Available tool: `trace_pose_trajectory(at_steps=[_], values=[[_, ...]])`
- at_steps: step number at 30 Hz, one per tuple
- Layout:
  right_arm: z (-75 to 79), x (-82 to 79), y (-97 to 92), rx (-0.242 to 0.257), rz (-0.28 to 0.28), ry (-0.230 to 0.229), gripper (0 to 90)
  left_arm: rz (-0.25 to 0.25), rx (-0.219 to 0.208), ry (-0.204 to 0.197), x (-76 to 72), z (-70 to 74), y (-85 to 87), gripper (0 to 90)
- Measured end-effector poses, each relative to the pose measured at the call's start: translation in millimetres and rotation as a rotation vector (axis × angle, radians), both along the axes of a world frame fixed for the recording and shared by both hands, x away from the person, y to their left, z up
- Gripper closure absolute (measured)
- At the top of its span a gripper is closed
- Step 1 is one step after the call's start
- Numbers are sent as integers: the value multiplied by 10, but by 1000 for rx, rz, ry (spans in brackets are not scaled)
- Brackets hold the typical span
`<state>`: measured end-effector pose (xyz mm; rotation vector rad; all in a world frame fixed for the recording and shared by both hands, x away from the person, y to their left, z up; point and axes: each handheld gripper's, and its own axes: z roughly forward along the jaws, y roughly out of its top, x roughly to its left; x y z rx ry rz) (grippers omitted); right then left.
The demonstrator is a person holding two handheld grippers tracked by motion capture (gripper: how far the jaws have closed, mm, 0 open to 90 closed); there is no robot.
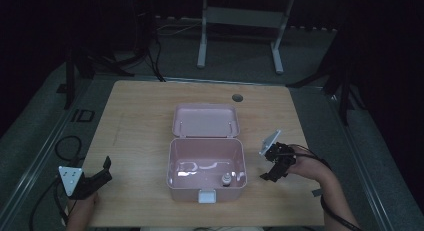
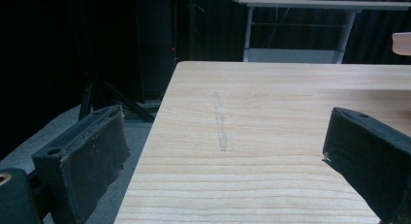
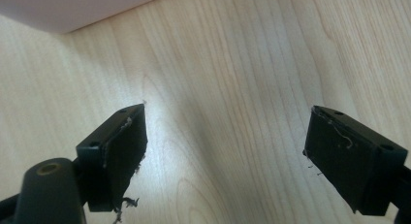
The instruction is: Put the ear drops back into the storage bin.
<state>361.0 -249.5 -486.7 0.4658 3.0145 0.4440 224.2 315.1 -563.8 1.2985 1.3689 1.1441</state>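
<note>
A pink plastic box (image 1: 206,191) stands open in the middle of the wooden table (image 1: 140,121), its lid (image 1: 205,120) laid back flat behind it. A small grey round object (image 1: 226,180) sits inside near the front right corner. My left gripper (image 1: 106,170) rests at the table's front left corner, open, with bare wood between its pads (image 2: 94,158). My right gripper (image 1: 270,172) hovers just right of the box, open and pointing down at the table, nothing between its pads (image 3: 123,151). A strip of the pink box (image 3: 72,8) shows at the top of the right gripper view.
A round cable hole (image 1: 237,97) lies near the table's far edge. Black stands and cables (image 1: 150,46) crowd the floor at the left, and a white table frame (image 1: 240,31) stands beyond. A faint scratch (image 2: 220,122) marks the wood ahead of the left gripper.
</note>
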Motion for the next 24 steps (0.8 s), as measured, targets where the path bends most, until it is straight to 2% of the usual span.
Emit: trace_pose_trajectory(at_steps=[4,5,6,7,10,12,14,16,18,24], values=[[-68,-30,-101,71,-59,-59,149,0,0,1,0,0,0,24],[-68,-30,-101,71,-59,-59,149,0,0,1,0,0,0,24],[-103,-41,-164,104,-97,-88,149,0,0,0,0,0,0,24],[-122,-43,-192,117,-111,-92,149,0,-1,0,-1,0,1,24],[-183,-54,-266,136,-148,-126,149,1,-1,1,0,0,1,24],[-213,-62,-312,138,-177,-164,149,1,-1,0,0,0,0,24],[-224,-61,-337,146,-195,-175,149,1,0,0,0,0,0,24],[-244,-58,-397,173,-236,-205,149,1,0,0,-1,0,0,24],[-255,-58,-431,179,-256,-222,148,1,0,0,-1,0,-1,24],[-335,-62,-555,211,-372,-313,148,1,0,-1,-1,0,-1,24]])
